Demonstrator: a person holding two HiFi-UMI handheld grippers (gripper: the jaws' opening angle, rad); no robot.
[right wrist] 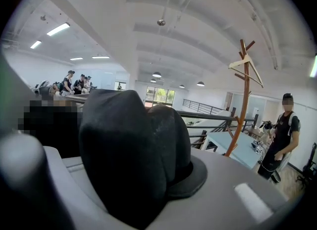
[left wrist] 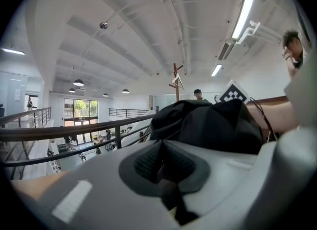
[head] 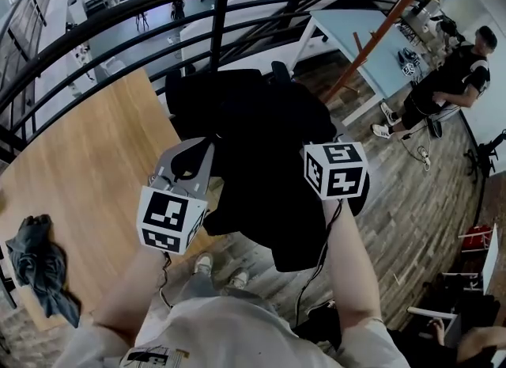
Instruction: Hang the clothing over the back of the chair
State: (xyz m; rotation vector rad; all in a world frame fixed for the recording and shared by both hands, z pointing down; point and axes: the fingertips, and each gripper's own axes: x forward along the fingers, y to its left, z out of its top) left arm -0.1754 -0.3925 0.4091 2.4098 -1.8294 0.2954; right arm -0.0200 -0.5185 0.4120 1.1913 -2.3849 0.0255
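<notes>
Now, holding up a black garment (head: 261, 145) in both tools, close by a black railing (head: 219, 26). Pinching a thin fold of it with the left tool (head: 190, 162), squeezed almost closed on a dark strip of cloth in the left gripper view (left wrist: 166, 174). Clamping a thick bunched wad of it with the right tool (head: 335, 170), and filling most of the right gripper view with black folds (right wrist: 129, 160). Letting the bulk of the cloth hang between and beyond the two tools, above a plank floor (head: 411, 200) and just beside a pale wooden surface (head: 87, 161). Can't tell from any view whether draped on a chair or only held in the air. Spotting a crumpled grey cloth (head: 35, 259) at the near left edge of that surface, well apart from the garment. Further out, picking up a light blue table (head: 356, 42) with an orange coat stand (head: 379, 34) beside it, and a person in black (head: 451, 81) past it on the right. Glimpsing pale shoes (head: 204, 263) on the floor below the garment's lower edge.
</notes>
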